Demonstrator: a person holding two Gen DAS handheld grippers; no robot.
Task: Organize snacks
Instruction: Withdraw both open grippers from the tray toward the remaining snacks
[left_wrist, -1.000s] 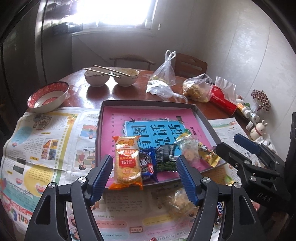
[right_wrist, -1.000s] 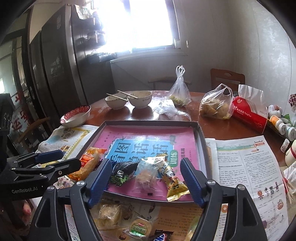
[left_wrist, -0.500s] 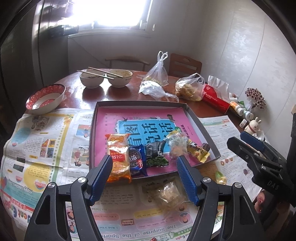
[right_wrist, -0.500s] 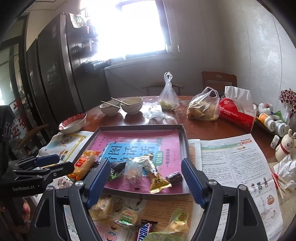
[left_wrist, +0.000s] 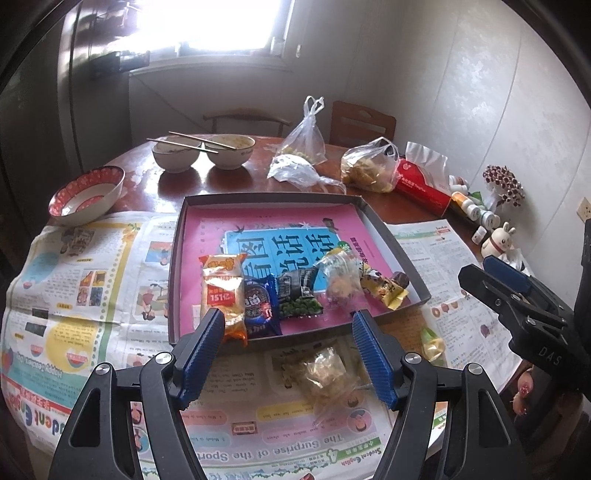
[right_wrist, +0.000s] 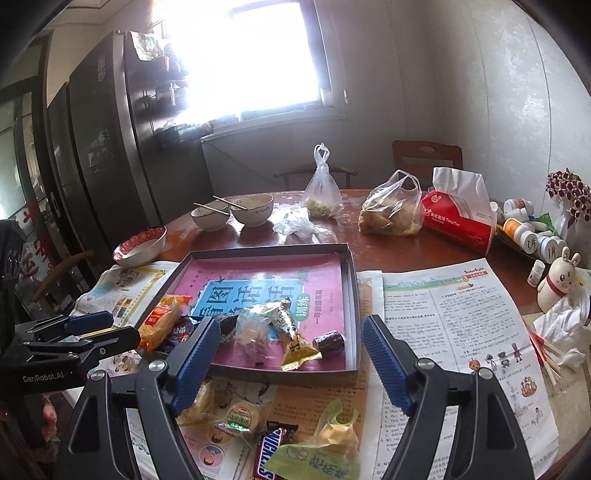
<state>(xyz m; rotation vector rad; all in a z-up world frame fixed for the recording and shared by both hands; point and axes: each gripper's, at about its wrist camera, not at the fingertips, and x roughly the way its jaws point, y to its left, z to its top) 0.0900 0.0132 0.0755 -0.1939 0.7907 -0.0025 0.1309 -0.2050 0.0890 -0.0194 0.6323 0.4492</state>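
Left wrist view is showing the left gripper (left_wrist: 288, 354) with its jaws standing spread and nothing between the pads. Lying just ahead of it on the newspaper (left_wrist: 74, 295) is a clear-wrapped snack (left_wrist: 325, 373), untouched. The right gripper (left_wrist: 491, 277) is hanging off to its right side, also spread and empty.

Right wrist view is showing that gripper (right_wrist: 288, 354) over more loose items: a Snickers bar (right_wrist: 269, 450), a round green-labelled snack (right_wrist: 242, 413), a pale green packet (right_wrist: 325, 443) and a clear-wrapped pastry (right_wrist: 208, 400), all lying nearest to its fingers and outside the tray.

Beyond both pairs of fingers the shallow tray (left_wrist: 175, 266) is sitting on the newspaper. Along its near edge a row is forming: an orange packet (left_wrist: 221, 291), a blue packet (left_wrist: 258, 306), a green pea packet (left_wrist: 299, 295), a clear bag (left_wrist: 338, 277), a yellow wrapper (left_wrist: 384, 291) and a small dark sweet (left_wrist: 400, 280).

Farther off, bowls (left_wrist: 203, 155) and plastic bags (left_wrist: 303, 140) are standing well apart from the work.

Assessment: roughly half of the sorting is appearing complete; at least five loose snacks are remaining for collection.
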